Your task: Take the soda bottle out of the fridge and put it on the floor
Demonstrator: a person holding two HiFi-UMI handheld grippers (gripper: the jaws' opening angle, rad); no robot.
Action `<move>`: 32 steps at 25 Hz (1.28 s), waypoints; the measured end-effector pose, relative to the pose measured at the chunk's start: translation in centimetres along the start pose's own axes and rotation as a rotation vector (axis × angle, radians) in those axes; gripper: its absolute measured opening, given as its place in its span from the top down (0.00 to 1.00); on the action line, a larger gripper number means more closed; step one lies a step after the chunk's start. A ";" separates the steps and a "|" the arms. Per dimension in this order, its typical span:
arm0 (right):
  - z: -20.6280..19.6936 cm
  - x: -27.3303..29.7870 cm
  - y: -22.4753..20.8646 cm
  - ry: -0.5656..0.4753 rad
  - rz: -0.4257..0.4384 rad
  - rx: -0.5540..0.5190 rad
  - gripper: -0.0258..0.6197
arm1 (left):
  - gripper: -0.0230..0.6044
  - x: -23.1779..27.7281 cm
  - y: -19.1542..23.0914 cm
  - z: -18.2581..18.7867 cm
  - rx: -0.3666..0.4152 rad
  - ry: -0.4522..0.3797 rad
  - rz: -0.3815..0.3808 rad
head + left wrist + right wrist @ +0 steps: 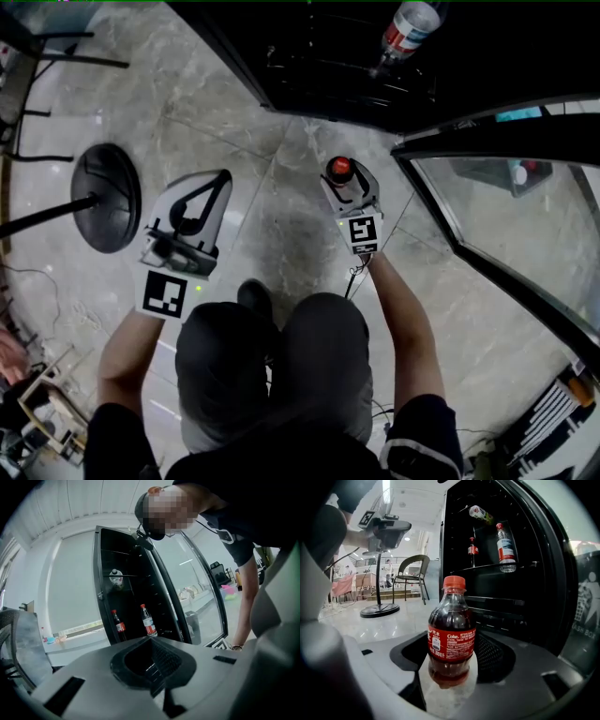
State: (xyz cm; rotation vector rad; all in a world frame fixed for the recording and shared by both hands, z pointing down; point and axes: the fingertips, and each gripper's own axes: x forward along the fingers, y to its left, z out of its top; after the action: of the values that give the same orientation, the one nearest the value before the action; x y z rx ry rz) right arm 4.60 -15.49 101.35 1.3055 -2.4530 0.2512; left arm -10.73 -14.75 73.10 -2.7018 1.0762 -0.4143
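Nearest in the head view are the person's bent legs [281, 366] and a dark shoe [255, 298] on the pale marbled floor [281, 225], with a bare forearm reaching out on each side. On the left, the left gripper [219, 181] is held over the floor with its jaws drawn together and nothing between them; its own view looks up towards the fridge. On the right and a little farther out, the right gripper [349, 190] is closed around the soda bottle [452, 639], an upright dark cola bottle with a red cap and red label, gripped low on its body. The bottle is outside the fridge, over the floor just in front of the open cabinet; whether its base touches the floor cannot be told. Well to the left of the left gripper, a round black stand base [105, 197] sits on the floor, and beyond it are the thin black legs of a chair [37, 56]. Farthest away is the black fridge [328, 56], its glass door [506, 216] swung open to the right. On a shelf inside, a small cola bottle [473, 550] and a clear bottle with a red label [505, 548] stand upright, and another bottle [480, 513] lies tilted above them.
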 end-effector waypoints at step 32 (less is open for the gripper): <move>-4.2 2.5 -0.7 -0.064 -0.061 -0.040 0.47 | 0.93 1.3 -1.2 -3.6 -0.006 0.006 -0.006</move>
State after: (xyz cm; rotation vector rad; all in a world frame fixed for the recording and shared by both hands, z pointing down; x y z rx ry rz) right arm 4.84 -16.52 106.19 1.3889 -2.4527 0.1471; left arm -10.25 -15.10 77.09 -2.7113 1.0732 -0.4206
